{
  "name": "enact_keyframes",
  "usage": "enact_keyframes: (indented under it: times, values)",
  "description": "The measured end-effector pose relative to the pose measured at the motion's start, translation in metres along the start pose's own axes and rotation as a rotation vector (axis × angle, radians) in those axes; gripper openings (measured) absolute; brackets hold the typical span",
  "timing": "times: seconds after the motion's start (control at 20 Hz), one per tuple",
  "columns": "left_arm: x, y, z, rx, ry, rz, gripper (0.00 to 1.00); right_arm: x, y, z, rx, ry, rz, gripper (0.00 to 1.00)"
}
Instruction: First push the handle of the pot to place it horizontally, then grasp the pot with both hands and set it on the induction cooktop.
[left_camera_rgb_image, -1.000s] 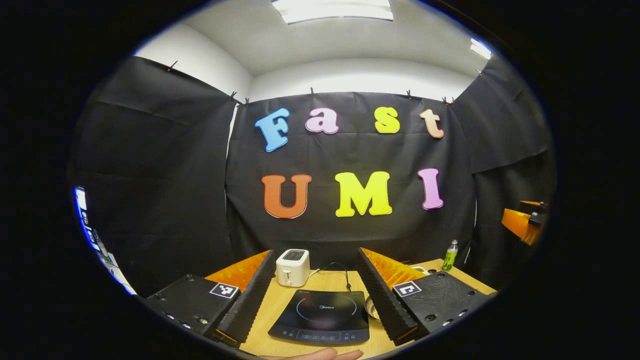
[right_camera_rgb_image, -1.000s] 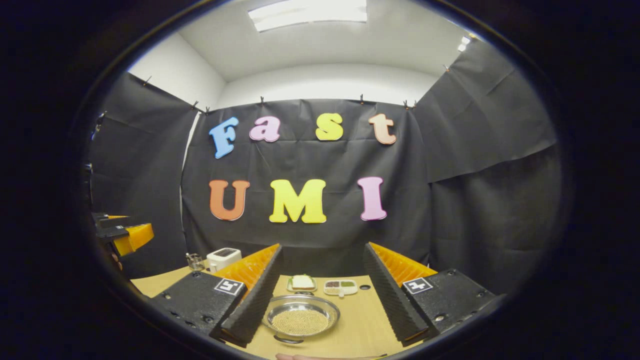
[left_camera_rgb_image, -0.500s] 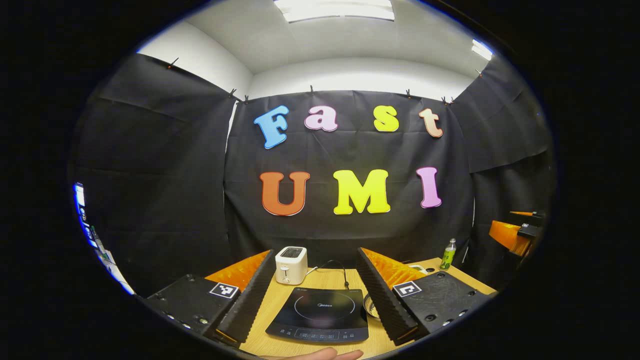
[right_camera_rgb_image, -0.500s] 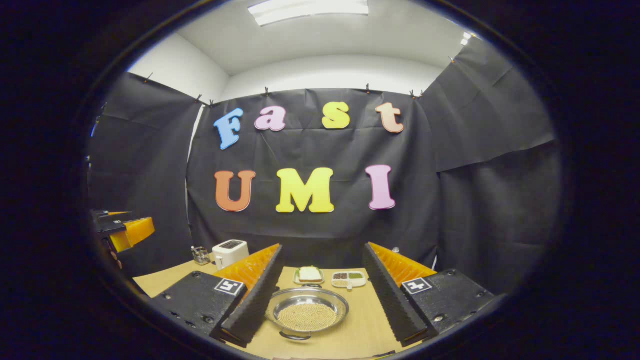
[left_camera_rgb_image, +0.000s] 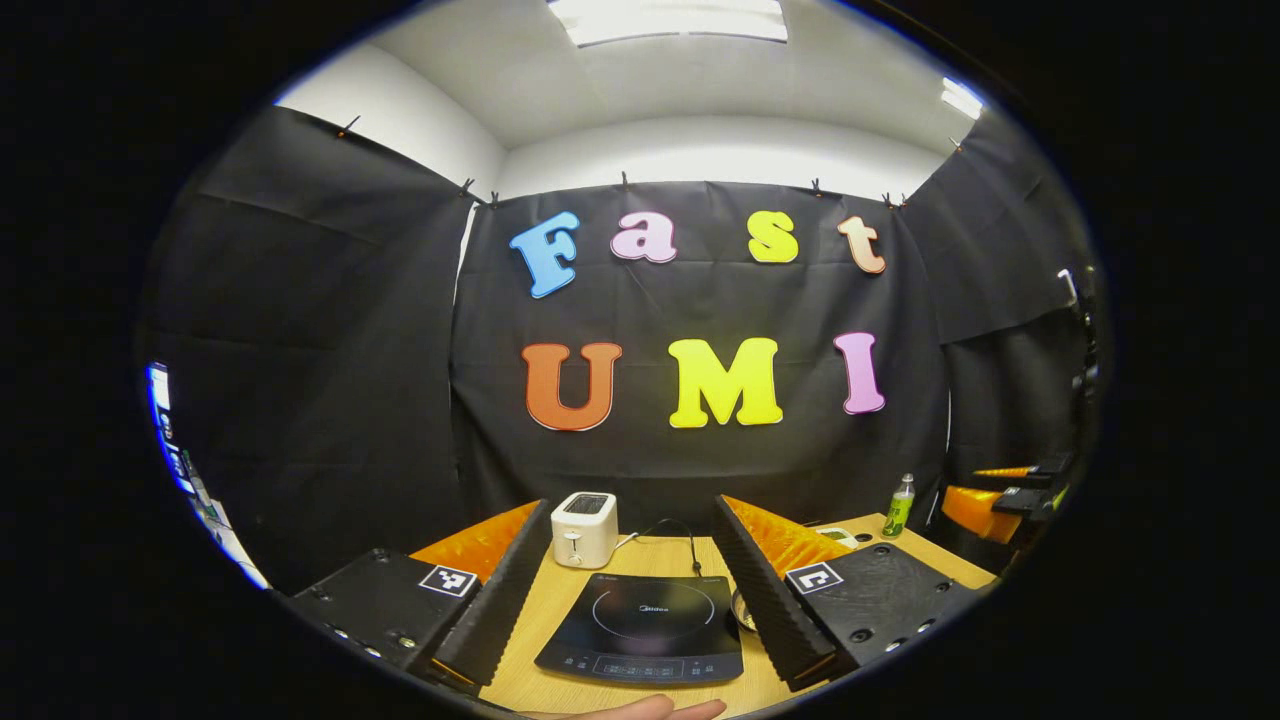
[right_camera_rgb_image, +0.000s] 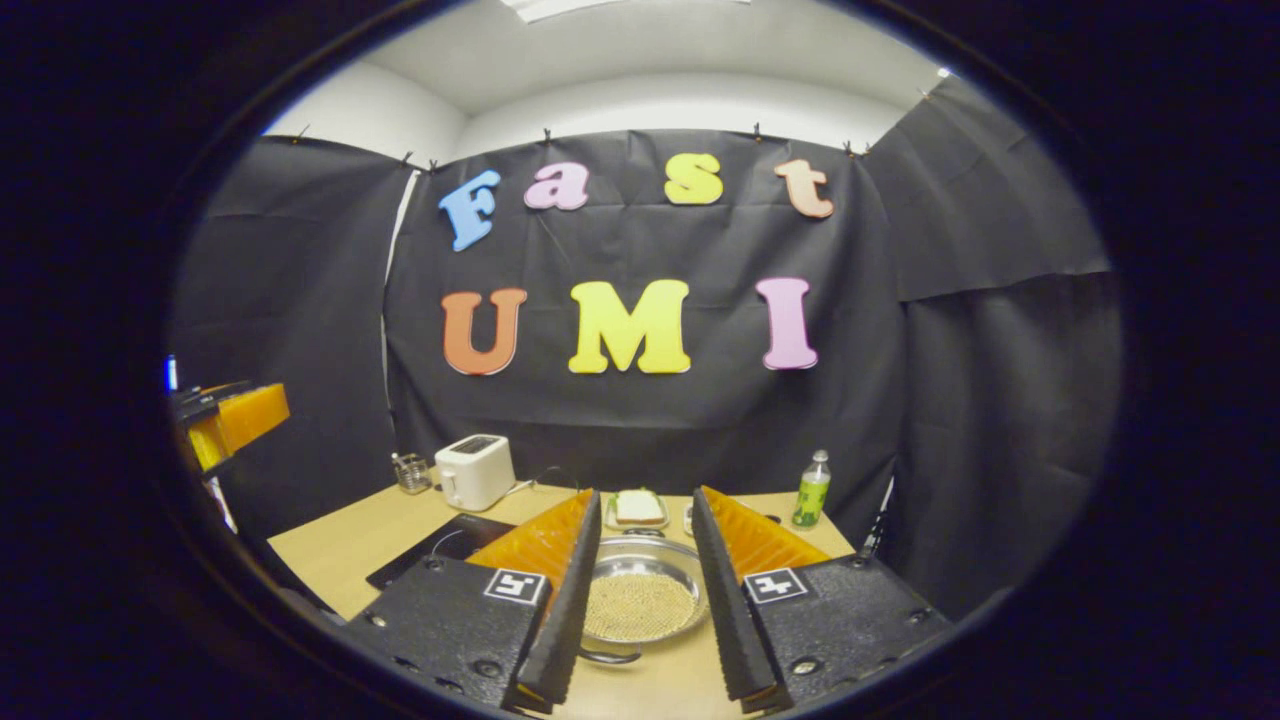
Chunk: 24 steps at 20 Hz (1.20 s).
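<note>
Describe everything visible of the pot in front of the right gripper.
The pot is a shallow, round, shiny metal pan filled with small tan grains. It sits flat on the wooden table, framed between the right gripper's open fingers, which do not visibly touch it. A thin dark loop handle juts from its near rim; another small handle shows at the far rim. A sandwich plate lies just behind it.

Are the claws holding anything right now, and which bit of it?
Nothing is held. The left claw is open above the induction cooktop. The right claw is open, its fingers either side of the pot, not pressing it.
</note>
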<state>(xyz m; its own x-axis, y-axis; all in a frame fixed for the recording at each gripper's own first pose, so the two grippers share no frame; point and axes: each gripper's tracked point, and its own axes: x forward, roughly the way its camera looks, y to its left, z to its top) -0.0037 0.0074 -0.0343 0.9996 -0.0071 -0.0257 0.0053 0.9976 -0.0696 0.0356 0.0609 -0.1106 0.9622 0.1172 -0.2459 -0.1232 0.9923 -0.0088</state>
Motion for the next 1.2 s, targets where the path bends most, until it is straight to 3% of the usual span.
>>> enact_keyframes:
  times: [0.1, 0.15, 0.2, 0.25, 0.4, 0.45, 0.65, 0.75, 0.85, 1.2]
  values:
    - [0.000, 0.001, -0.001, 0.001, 0.000, -0.002, 0.96, 0.011, 0.007, -0.019, -0.013, 0.058, 0.012, 0.42]
    - [-0.001, 0.000, -0.002, 0.000, -0.002, -0.003, 0.96, 0.016, 0.011, -0.029, -0.019, 0.090, 0.016, 0.29]
    - [-0.001, -0.001, -0.002, -0.001, -0.004, -0.005, 0.96, 0.021, 0.016, -0.041, -0.026, 0.123, 0.021, 0.26]
    - [-0.001, -0.001, -0.003, -0.001, -0.005, -0.007, 0.96, 0.025, 0.017, -0.052, -0.032, 0.160, 0.015, 0.12]
    - [-0.002, 0.000, -0.005, 0.001, -0.003, -0.008, 0.96, 0.041, 0.037, -0.093, -0.011, 0.285, 0.058, 0.00]
    - [-0.003, 0.001, -0.006, 0.005, -0.003, -0.007, 0.96, 0.046, 0.043, -0.109, 0.005, 0.337, 0.078, 0.04]
    - [-0.006, -0.006, -0.015, -0.022, 0.026, -0.044, 0.96, 0.052, 0.081, -0.172, 0.140, 0.572, 0.202, 0.00]
    - [-0.006, -0.005, -0.018, -0.041, 0.038, -0.059, 0.96, 0.054, 0.096, -0.197, 0.185, 0.666, 0.240, 0.04]
    - [-0.006, -0.002, -0.019, -0.039, 0.039, -0.052, 0.96, 0.058, 0.099, -0.215, 0.191, 0.718, 0.241, 0.00]
    - [-0.005, 0.003, -0.024, -0.021, 0.041, -0.036, 0.96, 0.069, 0.099, -0.249, 0.208, 0.800, 0.219, 0.04]
